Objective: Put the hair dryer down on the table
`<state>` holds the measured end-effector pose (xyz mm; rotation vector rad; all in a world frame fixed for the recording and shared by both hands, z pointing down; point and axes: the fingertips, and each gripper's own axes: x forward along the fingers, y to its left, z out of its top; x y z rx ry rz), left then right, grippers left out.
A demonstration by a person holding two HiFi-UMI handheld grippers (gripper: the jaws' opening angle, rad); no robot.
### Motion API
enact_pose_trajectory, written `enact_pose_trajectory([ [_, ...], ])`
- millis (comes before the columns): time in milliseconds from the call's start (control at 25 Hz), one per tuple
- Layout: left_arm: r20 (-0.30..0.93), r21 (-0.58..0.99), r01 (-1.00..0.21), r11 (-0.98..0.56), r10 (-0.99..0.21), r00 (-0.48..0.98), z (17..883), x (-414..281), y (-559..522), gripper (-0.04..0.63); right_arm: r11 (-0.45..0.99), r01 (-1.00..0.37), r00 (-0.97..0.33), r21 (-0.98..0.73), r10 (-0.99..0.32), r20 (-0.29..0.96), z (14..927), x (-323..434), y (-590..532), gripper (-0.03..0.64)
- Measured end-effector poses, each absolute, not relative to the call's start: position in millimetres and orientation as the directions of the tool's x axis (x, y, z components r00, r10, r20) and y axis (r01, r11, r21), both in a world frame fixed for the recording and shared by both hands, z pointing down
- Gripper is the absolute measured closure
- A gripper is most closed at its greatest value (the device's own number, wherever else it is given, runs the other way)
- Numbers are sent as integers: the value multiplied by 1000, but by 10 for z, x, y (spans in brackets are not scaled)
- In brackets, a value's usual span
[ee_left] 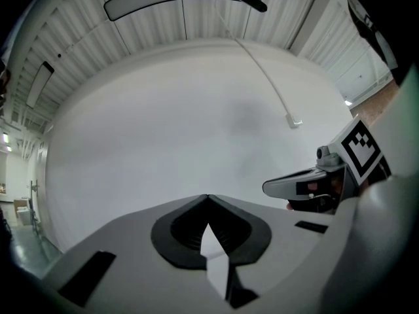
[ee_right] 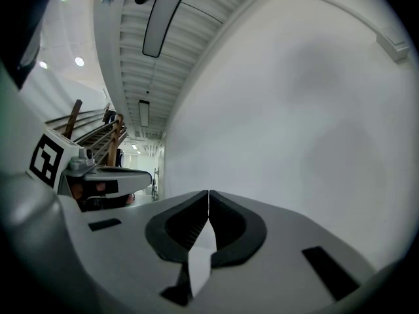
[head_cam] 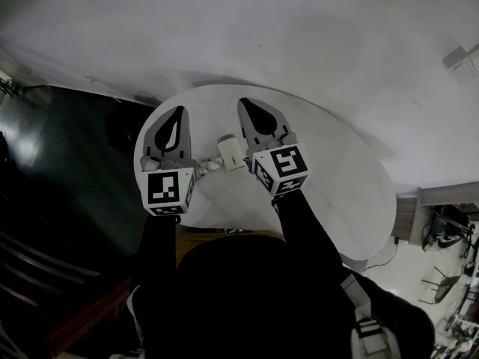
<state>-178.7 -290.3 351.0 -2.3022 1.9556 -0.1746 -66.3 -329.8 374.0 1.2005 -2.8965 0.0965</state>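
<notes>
**Both claws closed and empty, dryer on the table**

At the left, the left gripper [head_cam: 178, 111] has its jaws pressed together tip to tip, with nothing between them; its own view looks at a plain white wall [ee_left: 196, 123]. Between the two grippers, the small white hair dryer [head_cam: 230, 152] lies on the round white table [head_cam: 337, 163], apart from both sets of jaws. At the right, the right gripper [head_cam: 249, 102] is likewise closed, its tips meeting on nothing. Both grippers point away from the person, side by side.
</notes>
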Motion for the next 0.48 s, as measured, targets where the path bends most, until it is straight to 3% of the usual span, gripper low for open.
enact_pose_trajectory([
  [480, 1, -165, -973, -162, -986, 164, 3470, -1767, -2890, 580, 706, -707, -707, -47, -706, 36, 3756, -657, -3300, 591],
])
